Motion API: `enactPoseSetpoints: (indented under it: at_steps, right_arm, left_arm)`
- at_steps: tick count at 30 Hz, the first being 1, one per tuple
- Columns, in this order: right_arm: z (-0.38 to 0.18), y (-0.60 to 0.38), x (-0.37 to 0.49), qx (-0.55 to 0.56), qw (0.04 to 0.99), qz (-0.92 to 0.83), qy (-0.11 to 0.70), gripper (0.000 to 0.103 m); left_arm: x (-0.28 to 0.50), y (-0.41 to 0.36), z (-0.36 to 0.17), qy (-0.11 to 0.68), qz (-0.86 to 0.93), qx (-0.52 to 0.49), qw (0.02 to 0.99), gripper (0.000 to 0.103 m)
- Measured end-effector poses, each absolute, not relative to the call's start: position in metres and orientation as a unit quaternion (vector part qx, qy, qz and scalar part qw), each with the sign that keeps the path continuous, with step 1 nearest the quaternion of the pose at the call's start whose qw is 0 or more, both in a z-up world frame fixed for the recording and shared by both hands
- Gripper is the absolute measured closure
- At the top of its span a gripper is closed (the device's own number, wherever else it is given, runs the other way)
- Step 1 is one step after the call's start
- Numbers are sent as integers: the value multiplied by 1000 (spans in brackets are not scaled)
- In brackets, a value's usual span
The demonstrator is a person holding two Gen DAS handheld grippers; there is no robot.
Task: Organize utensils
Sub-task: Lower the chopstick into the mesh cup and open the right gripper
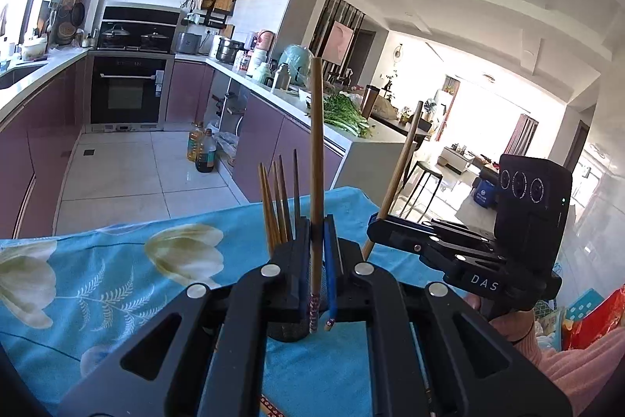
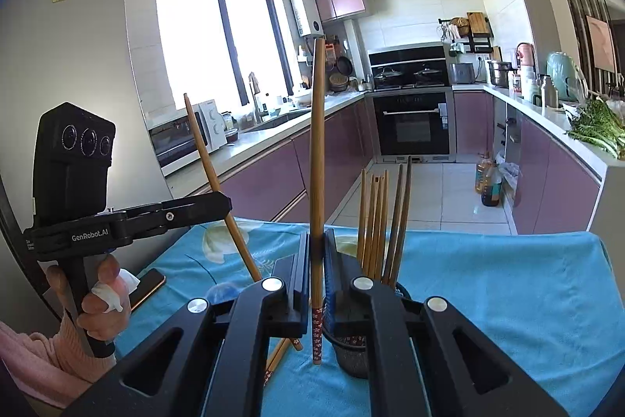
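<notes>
My left gripper (image 1: 317, 233) is shut on a wooden chopstick (image 1: 317, 143) held upright, decorated end down. Behind its fingers stands a dark mesh holder (image 1: 291, 333) with several chopsticks (image 1: 279, 202) in it. My right gripper (image 2: 317, 245) is shut on another upright chopstick (image 2: 317, 151), just left of the same holder (image 2: 351, 350) and its chopsticks (image 2: 384, 221). The right gripper shows in the left wrist view (image 1: 375, 221) with its chopstick (image 1: 400, 167). The left gripper shows in the right wrist view (image 2: 226, 202) with its chopstick (image 2: 218, 182). Loose chopsticks (image 2: 279, 358) lie on the cloth.
A blue floral tablecloth (image 1: 117, 280) covers the table. A phone (image 2: 146, 286) lies at its left edge. Behind are purple kitchen cabinets (image 2: 265, 182), an oven (image 2: 414, 124), oil bottles (image 1: 201, 151) on the floor and greens (image 1: 347, 118) on the counter.
</notes>
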State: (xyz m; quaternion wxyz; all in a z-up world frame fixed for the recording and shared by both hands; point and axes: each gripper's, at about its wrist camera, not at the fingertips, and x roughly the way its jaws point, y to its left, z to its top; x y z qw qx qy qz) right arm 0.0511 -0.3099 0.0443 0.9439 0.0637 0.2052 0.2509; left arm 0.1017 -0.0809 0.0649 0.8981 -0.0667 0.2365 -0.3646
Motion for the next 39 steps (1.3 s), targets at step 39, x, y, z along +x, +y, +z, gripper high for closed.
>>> enactPoseSetpoints:
  at_steps: [39]
  right_arm:
    - [-2, -305, 108, 43, 933, 212, 288, 97]
  left_arm:
    - [146, -148, 4, 318, -355, 20, 879, 96]
